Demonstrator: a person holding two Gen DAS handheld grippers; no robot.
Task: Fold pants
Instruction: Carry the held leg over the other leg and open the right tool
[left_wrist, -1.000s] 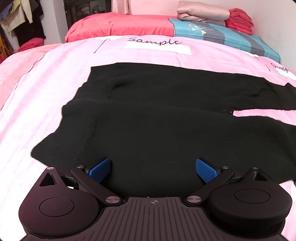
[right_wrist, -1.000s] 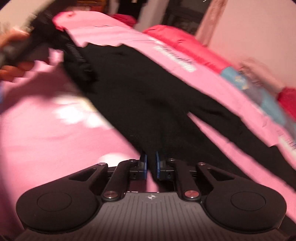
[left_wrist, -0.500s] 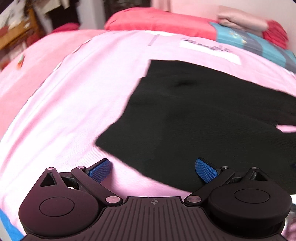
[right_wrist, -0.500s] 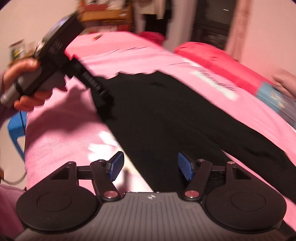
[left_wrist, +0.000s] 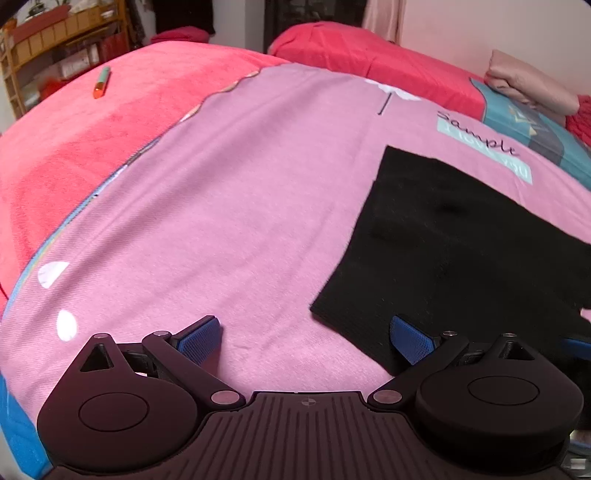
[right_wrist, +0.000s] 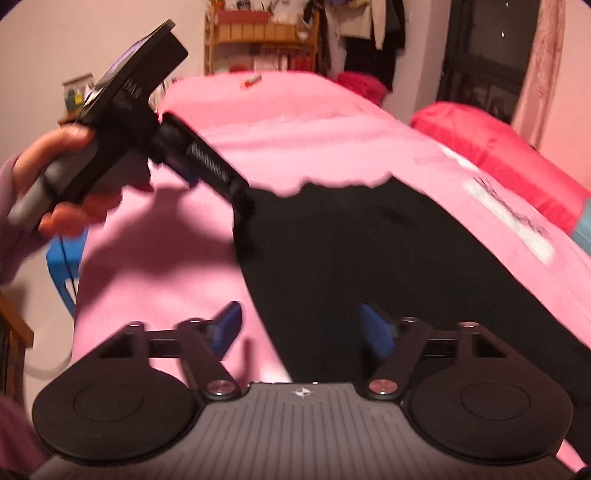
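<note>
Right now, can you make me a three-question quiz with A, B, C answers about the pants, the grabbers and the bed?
1. Where do the pants lie?
A. on the pink sheet
B. on a chair
C. on the floor

2. What colour are the pants?
A. white
B. black
C. green

3. How are the left gripper and right gripper now?
A. both shut
B. one shut on the pants
C. both open

Answers:
1. A, the pants are spread flat on the pink sheet.
2. B, the cloth is black all over.
3. C, each gripper's blue pads stand wide apart and pinch nothing.
</note>
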